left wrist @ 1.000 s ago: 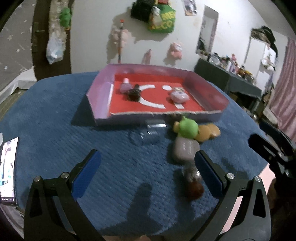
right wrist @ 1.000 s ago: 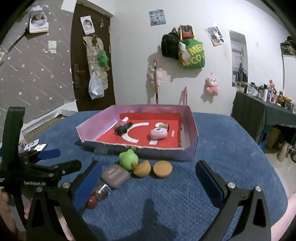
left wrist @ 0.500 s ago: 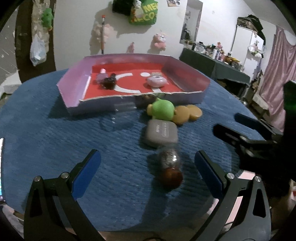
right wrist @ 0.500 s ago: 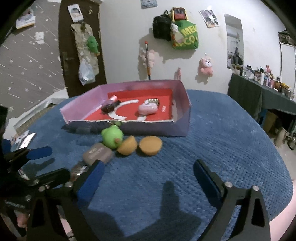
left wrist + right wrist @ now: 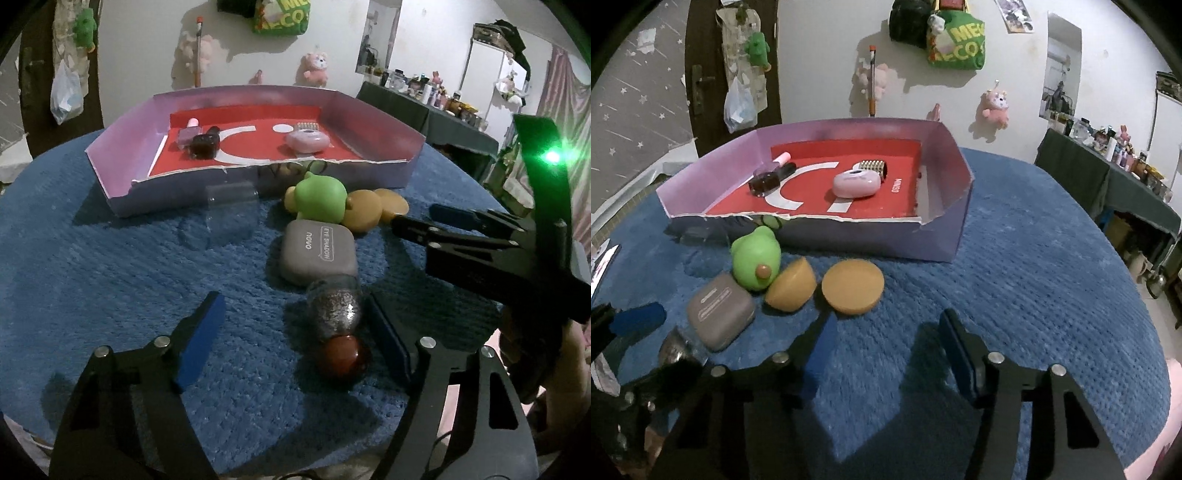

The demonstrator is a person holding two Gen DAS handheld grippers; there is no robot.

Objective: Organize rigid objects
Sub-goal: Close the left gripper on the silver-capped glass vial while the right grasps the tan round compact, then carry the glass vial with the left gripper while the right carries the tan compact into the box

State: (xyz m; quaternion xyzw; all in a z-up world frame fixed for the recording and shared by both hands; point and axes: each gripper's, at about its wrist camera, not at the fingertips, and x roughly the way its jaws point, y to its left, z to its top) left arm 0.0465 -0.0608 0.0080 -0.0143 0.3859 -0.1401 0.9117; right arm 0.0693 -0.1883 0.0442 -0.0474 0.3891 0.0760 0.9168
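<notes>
A glittery clear bottle with a dark red cap lies on the blue cloth between the fingers of my left gripper. It is close to the right pad and far from the left one. The jaws are closing and do not press on it. Behind it sit a grey eyeshadow case, a green toy, a yellow half-ball and a yellow disc. My right gripper hangs just short of the disc, its jaws closing with nothing between them. The purple box stands beyond.
The box's red floor holds a pink case, a gold ridged piece and dark nail-polish bottles. A clear plastic piece lies against the box front. A phone is at the left edge. A cluttered dark table stands to the right.
Both grippers have come down and forward toward the row of objects and their jaws have narrowed. The bottle now lies between the left fingers, and the yellow disc sits right ahead of the right ones.
</notes>
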